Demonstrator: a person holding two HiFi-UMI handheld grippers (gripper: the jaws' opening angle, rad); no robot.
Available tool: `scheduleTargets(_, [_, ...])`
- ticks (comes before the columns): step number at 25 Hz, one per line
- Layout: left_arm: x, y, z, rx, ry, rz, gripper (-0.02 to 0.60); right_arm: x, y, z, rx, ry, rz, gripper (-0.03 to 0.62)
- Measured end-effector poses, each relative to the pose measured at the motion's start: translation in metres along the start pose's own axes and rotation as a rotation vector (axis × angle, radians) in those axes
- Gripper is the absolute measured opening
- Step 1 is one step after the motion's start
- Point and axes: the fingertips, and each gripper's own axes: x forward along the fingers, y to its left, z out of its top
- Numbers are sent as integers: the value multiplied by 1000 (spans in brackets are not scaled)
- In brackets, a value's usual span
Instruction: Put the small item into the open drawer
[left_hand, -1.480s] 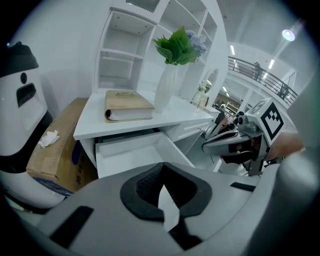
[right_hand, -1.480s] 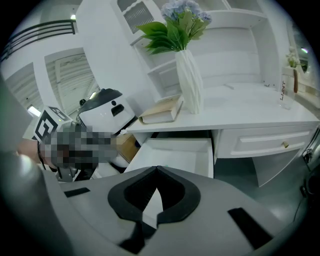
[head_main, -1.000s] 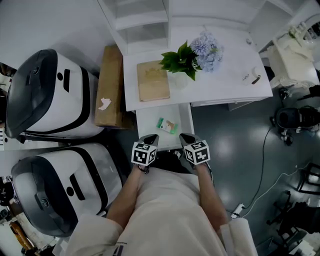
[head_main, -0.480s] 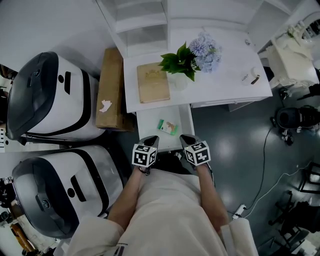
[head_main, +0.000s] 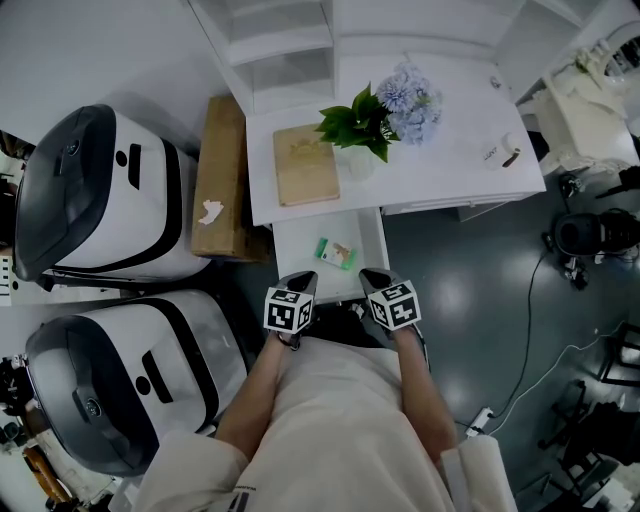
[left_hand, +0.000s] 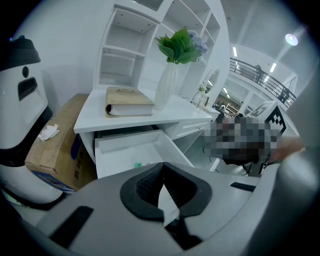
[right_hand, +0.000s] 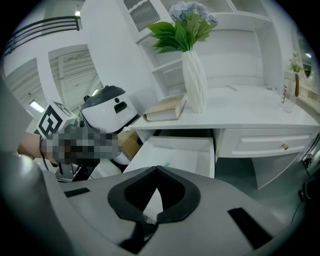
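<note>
The white desk's drawer stands pulled open, and a small green item lies inside it, toward the right. Both grippers hover side by side just in front of the drawer's near edge. My left gripper is shut with nothing in it, and so is my right gripper. In the left gripper view, the shut left gripper points at the drawer, with a bit of the green item showing. In the right gripper view, the empty right gripper faces the drawer, with the item just above it.
On the desk top lie a tan book and a vase of flowers. A cardboard box stands left of the desk, beside two large white and black machines. Cables cross the dark floor at right.
</note>
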Motion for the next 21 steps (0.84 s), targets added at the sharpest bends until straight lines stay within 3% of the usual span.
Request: scheduleTargets(21, [17,-3,6,-5,21,-6,17,3,-16,4,-10,12,10,25])
